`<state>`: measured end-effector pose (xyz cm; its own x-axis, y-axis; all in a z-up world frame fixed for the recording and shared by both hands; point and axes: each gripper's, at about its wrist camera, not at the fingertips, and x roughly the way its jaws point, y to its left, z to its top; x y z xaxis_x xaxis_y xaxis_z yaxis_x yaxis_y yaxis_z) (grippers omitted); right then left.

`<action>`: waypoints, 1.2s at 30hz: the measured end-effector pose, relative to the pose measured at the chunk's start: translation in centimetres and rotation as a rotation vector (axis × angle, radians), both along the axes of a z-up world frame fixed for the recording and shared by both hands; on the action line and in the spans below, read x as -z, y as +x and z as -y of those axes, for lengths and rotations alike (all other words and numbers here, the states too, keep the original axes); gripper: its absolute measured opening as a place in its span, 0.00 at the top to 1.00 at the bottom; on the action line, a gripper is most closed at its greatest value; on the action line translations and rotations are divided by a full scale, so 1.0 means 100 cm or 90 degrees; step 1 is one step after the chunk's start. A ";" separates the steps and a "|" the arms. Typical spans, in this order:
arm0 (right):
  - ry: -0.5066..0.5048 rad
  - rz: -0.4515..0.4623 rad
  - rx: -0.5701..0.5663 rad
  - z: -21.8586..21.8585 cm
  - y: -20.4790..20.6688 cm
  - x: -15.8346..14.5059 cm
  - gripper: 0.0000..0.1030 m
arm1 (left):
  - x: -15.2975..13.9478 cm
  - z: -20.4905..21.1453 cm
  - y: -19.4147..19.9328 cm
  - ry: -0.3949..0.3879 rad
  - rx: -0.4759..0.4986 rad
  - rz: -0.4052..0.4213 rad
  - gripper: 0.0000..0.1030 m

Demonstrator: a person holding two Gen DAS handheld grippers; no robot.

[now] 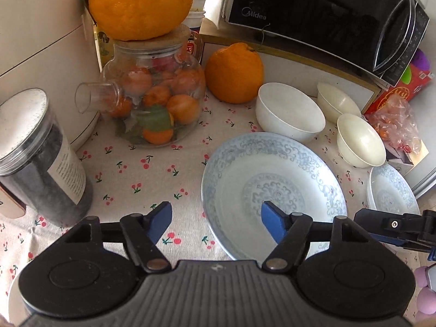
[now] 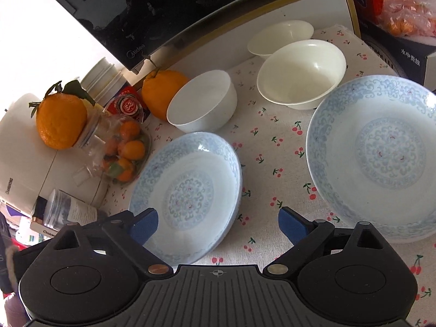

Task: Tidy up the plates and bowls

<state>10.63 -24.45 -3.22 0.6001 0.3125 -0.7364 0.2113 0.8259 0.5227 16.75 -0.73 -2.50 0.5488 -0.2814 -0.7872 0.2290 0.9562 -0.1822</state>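
Two blue-patterned plates lie on the cherry-print cloth: the left plate (image 1: 272, 190) (image 2: 188, 193) and the right plate (image 1: 395, 190) (image 2: 381, 158). Behind them stand a white bowl (image 1: 288, 111) (image 2: 204, 103) and two cream bowls, one nearer (image 1: 359, 141) (image 2: 299, 73) and one farther (image 1: 338, 100) (image 2: 280, 36). My left gripper (image 1: 216, 222) is open and empty, its right finger over the left plate's near part. My right gripper (image 2: 218, 224) is open and empty over the left plate's near right rim; it also shows in the left wrist view (image 1: 395, 227).
A glass jar of small oranges (image 1: 155, 103) with a large orange (image 1: 141, 2) on its lid stands back left, beside a dark canister (image 1: 41, 158). Another orange (image 1: 234, 73) sits behind the white bowl. A black microwave (image 1: 327, 13) spans the back. A red bag (image 1: 395, 120) lies right.
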 end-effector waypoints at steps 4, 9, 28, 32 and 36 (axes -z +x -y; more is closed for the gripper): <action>0.037 -0.007 0.006 -0.004 0.007 0.008 0.23 | 0.008 0.005 0.007 0.006 0.000 -0.008 0.51; 0.048 -0.010 0.013 -0.006 0.015 0.016 0.44 | 0.017 0.006 0.016 -0.005 -0.011 -0.017 0.64; 0.054 -0.019 0.041 0.004 0.021 0.038 0.80 | 0.024 -0.002 0.016 -0.024 -0.036 -0.016 0.89; 0.018 -0.021 0.015 0.001 0.019 0.033 0.84 | 0.017 -0.003 0.009 -0.012 -0.014 0.000 0.90; -0.025 -0.011 -0.013 -0.004 0.012 0.021 0.84 | 0.014 -0.001 -0.002 0.008 0.007 0.010 0.90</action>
<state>11.84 -24.09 -5.35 0.5813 0.2949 -0.7583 0.2023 0.8503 0.4858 16.54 -0.59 -3.86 0.5583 -0.2768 -0.7821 0.2417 0.9561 -0.1658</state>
